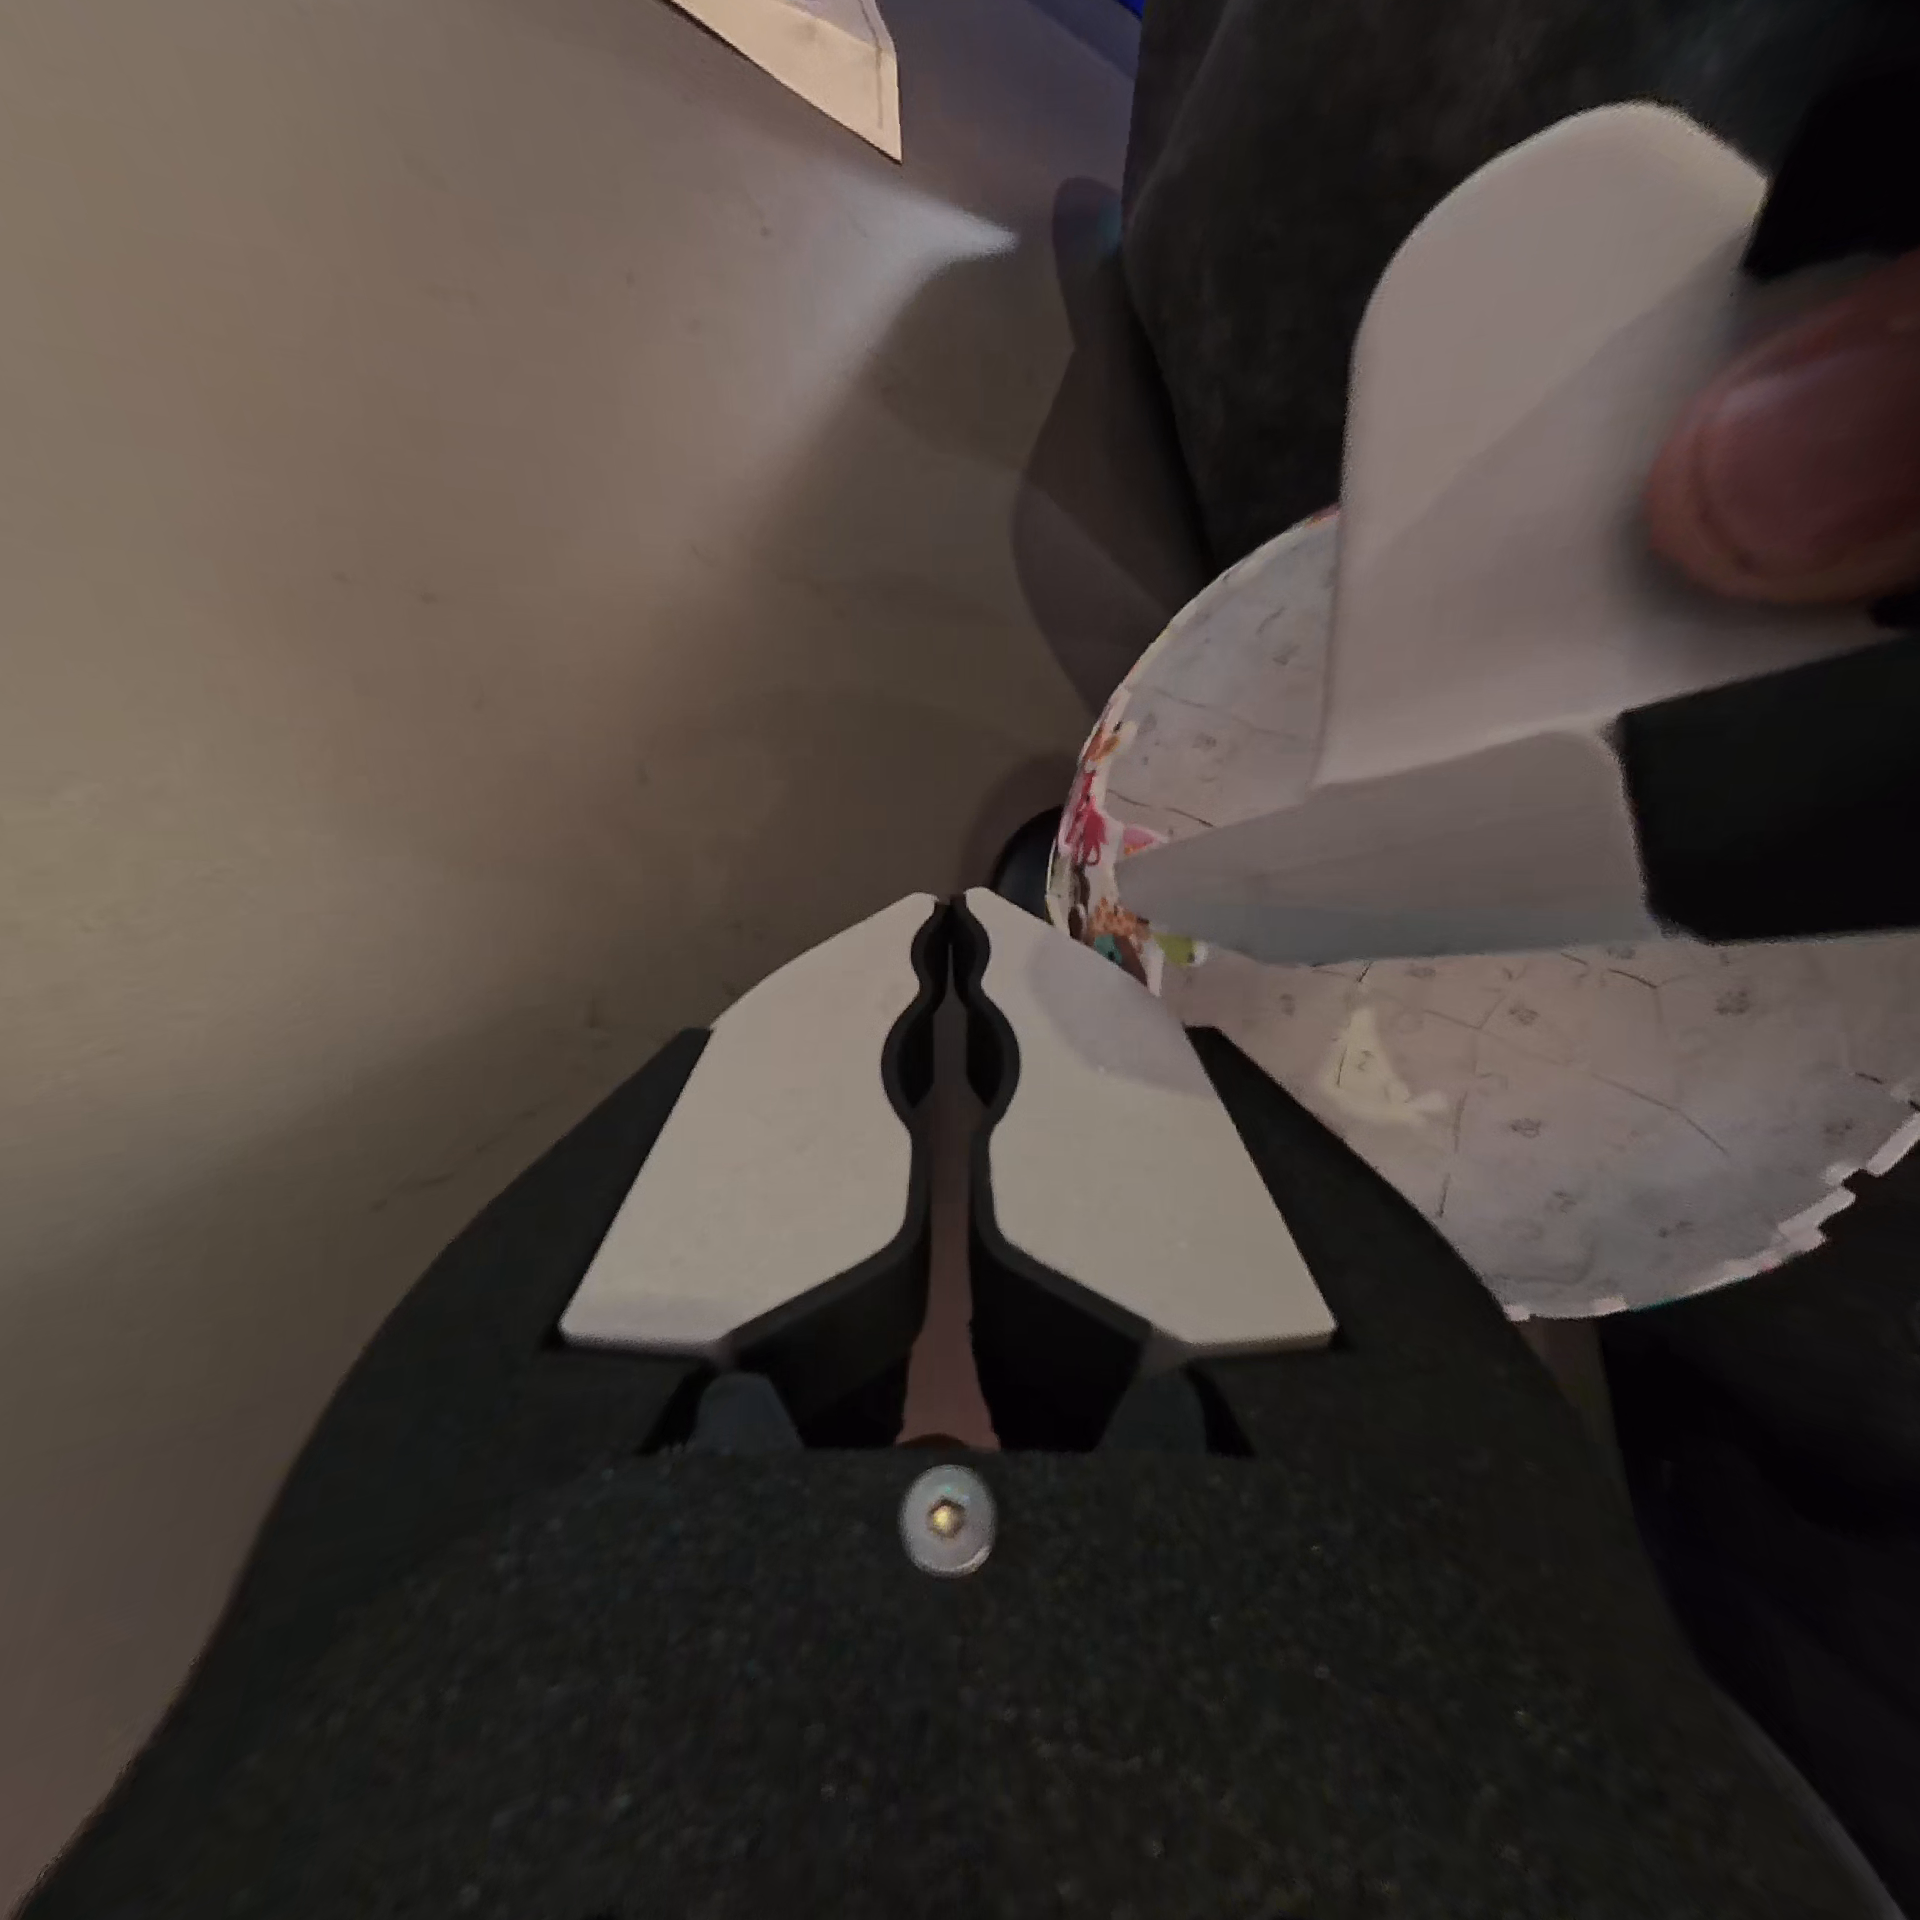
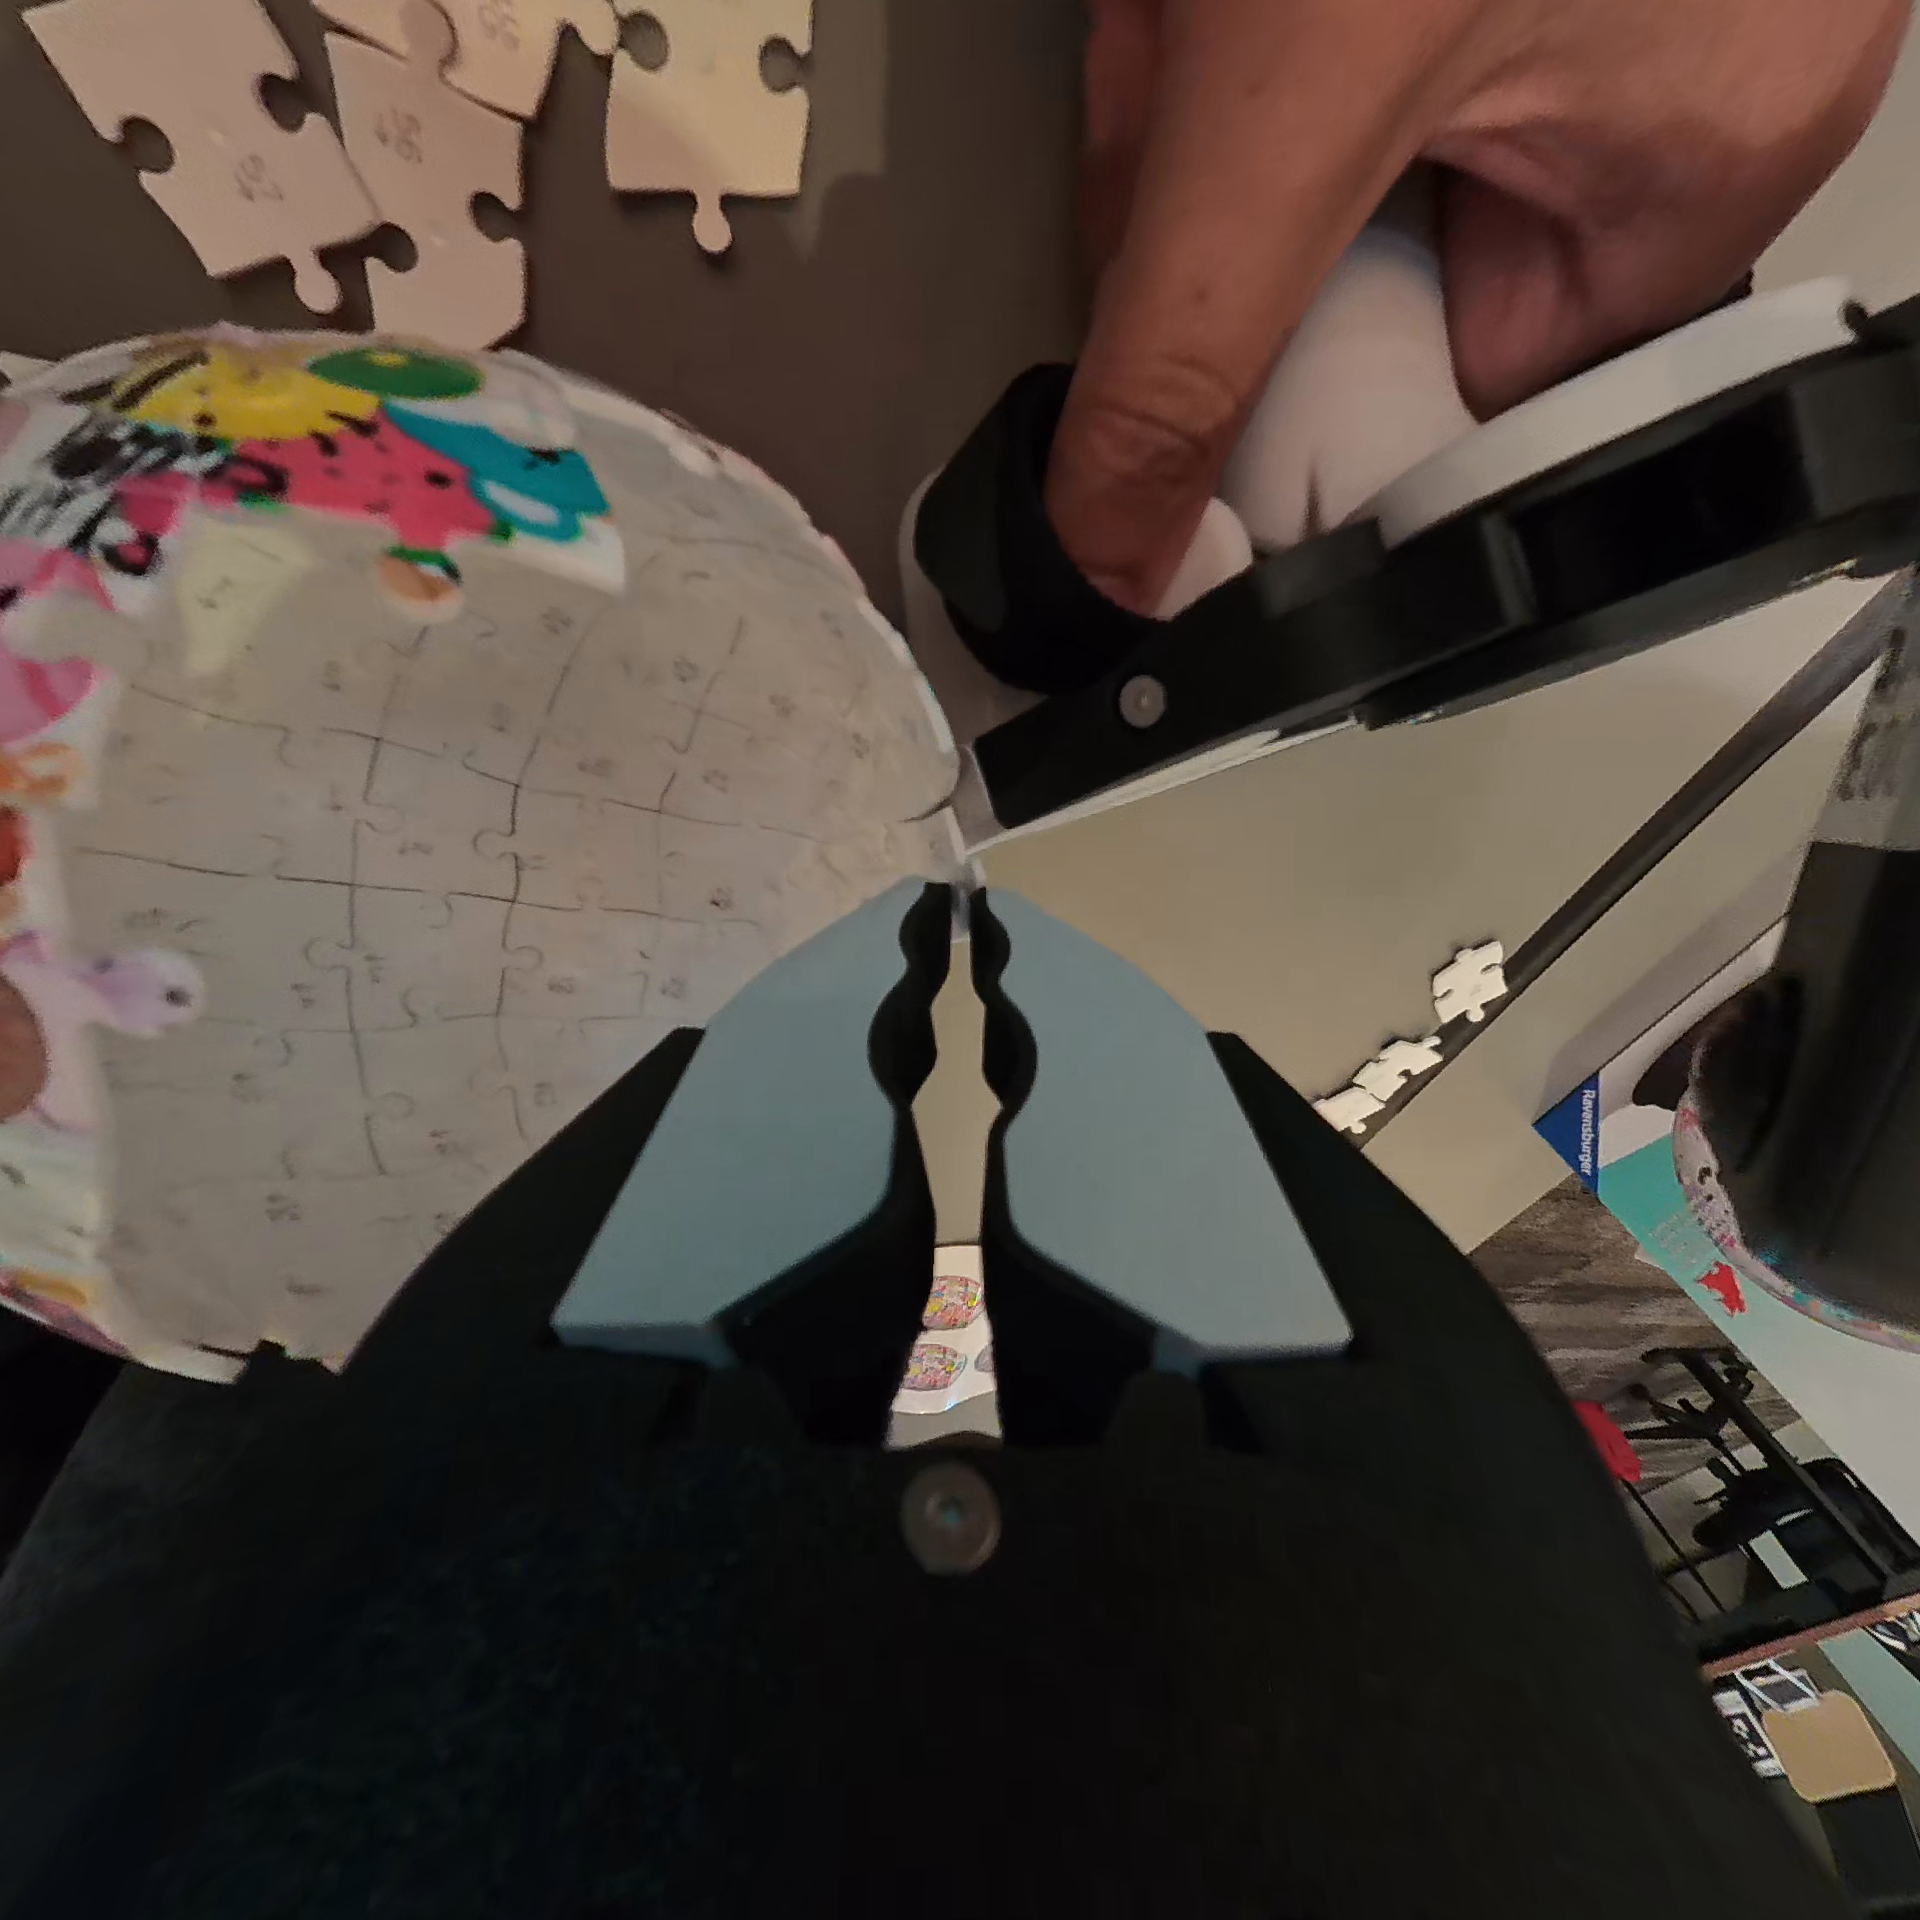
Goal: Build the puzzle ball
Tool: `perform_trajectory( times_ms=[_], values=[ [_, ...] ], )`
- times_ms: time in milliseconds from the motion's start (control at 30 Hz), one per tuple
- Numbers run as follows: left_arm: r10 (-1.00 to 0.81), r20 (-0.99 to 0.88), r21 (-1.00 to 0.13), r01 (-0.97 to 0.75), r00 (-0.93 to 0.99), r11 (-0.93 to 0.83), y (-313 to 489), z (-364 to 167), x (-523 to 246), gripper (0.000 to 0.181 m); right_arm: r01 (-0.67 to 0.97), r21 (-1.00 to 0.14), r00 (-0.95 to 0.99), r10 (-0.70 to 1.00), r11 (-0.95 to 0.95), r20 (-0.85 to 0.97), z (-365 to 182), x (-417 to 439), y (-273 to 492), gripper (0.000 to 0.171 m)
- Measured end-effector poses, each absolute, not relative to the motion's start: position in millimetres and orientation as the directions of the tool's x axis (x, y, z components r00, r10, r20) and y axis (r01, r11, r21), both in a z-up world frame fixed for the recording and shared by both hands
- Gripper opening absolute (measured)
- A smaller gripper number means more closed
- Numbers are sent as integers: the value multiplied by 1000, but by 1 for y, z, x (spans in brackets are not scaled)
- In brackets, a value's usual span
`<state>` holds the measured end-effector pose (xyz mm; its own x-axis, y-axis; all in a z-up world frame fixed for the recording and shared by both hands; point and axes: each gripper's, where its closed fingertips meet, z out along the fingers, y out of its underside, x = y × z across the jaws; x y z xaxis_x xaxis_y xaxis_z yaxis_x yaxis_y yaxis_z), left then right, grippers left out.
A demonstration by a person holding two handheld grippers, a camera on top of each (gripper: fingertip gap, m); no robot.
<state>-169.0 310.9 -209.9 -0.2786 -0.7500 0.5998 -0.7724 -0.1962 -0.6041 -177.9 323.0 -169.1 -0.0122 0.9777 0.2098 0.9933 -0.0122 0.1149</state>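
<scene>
The puzzle ball (image 2: 436, 831) is a part-built shell with grey numbered backs inside and coloured pictures outside. It fills the left of the right wrist view and the right of the left wrist view (image 1: 1507, 1122). My right gripper (image 2: 961, 896) is nearly closed on the shell's rim, with a thin pale edge between its tips. In the left wrist view it (image 1: 1132, 883) comes in from the upper right, held by a thumb (image 1: 1787, 457). My left gripper (image 1: 951, 912) is shut and looks empty, its tips just left of the rim. In the right wrist view it (image 2: 971, 826) touches the same rim spot.
Several loose beige puzzle pieces (image 2: 416, 135) lie face down on a dark surface behind the ball. Small white pieces (image 2: 1465, 977) lie by a black rod on the beige table (image 2: 1299, 883). A puzzle box (image 2: 1662, 1205) and a dark stand (image 2: 1829, 1091) are at the right. The tips of one gripper are about 4 centimetres away from the tips of the other.
</scene>
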Motion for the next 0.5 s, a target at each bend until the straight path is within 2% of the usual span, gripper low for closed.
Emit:
perform_trajectory(
  times_ms=[500],
  values=[
    [-745, 605, -606, -770, -281, -202, 311, -209, -169, 0, 994, 110, 1, 979, -24, 203, -170, -177, 325, 4]
  ],
)
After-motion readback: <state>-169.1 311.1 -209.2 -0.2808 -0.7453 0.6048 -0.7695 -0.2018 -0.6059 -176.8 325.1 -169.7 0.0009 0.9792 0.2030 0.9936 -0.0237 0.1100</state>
